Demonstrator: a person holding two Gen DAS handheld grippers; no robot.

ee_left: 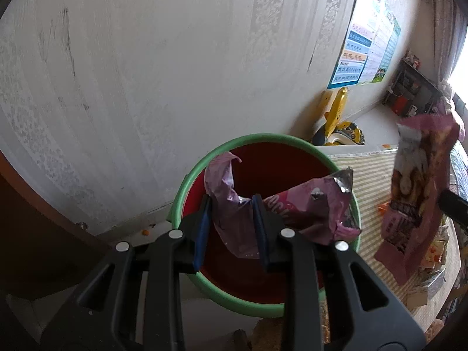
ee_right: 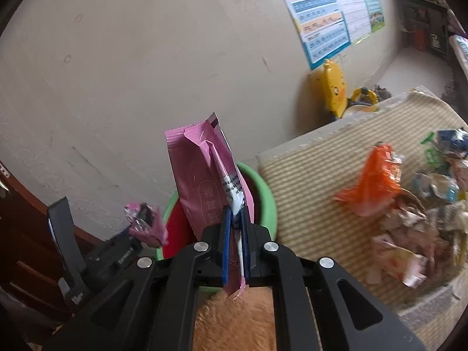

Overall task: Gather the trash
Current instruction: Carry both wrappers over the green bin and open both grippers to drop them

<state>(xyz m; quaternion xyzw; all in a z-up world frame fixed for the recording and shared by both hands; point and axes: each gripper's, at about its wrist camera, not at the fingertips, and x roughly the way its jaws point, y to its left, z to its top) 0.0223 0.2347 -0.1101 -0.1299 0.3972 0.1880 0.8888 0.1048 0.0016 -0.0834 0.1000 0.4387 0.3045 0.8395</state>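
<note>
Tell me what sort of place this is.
Probably a child's room at home: learning posters on the wallpapered wall, a yellow duck ride-on toy, and a striped mat strewn with snack wrappers.
</note>
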